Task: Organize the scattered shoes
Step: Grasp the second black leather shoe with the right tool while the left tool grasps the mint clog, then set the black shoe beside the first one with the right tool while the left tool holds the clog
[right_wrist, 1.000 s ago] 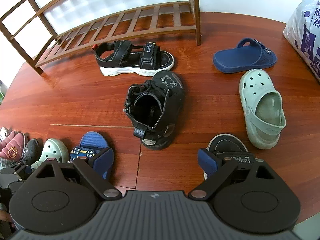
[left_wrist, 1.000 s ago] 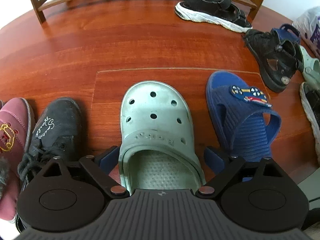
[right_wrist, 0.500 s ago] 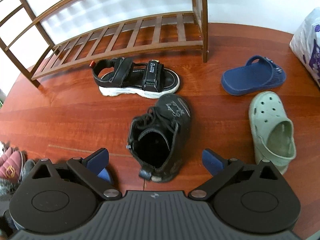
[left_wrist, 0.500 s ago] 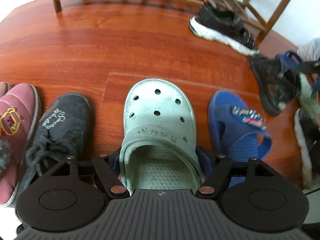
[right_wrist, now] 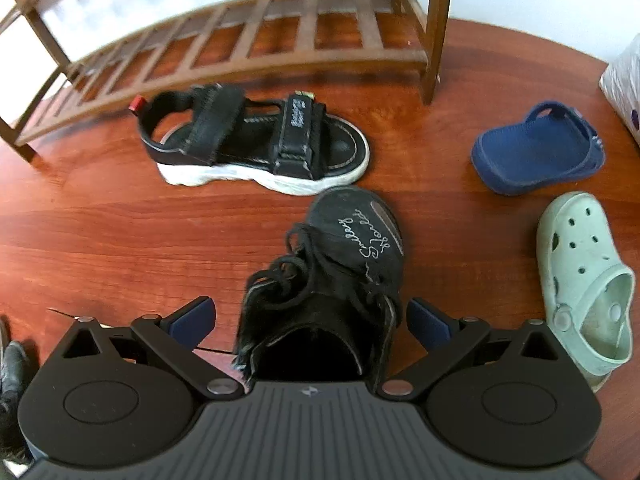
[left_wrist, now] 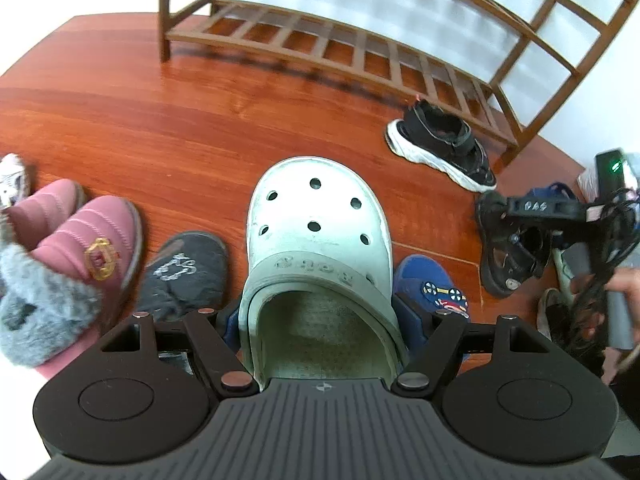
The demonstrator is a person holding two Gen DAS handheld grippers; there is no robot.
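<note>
Your left gripper point(left_wrist: 318, 322) was clamped on the heel end of the pale mint perforated foam clog point(left_wrist: 318, 248), its blue pads pressed against both sides and the toe pointing away toward the brown slatted wooden shoe rack point(left_wrist: 360, 52). Under and beside that clog on the red-brown wooden floor point(left_wrist: 160, 128) sat a dark grey lace-up shoe with silver script point(left_wrist: 184, 272) to the left, a pair of pink quilted slippers with grey fur cuffs point(left_wrist: 80, 248) further left, and a navy blue slide with a car badge point(left_wrist: 432, 288) to the right.

Your right gripper point(right_wrist: 312, 316) stood wide, its pads on either side of the black lace-up shoe with silver script on the toe point(right_wrist: 344, 264) without touching it. That shoe lay on the floor with its toe just short of the black strappy sandal with a white sole point(right_wrist: 256, 144), which sat in front of the rack. To the right lay a second navy blue slide point(right_wrist: 536, 152) and, nearer, a second mint clog point(right_wrist: 584, 280), both apart from the black shoe.
</note>
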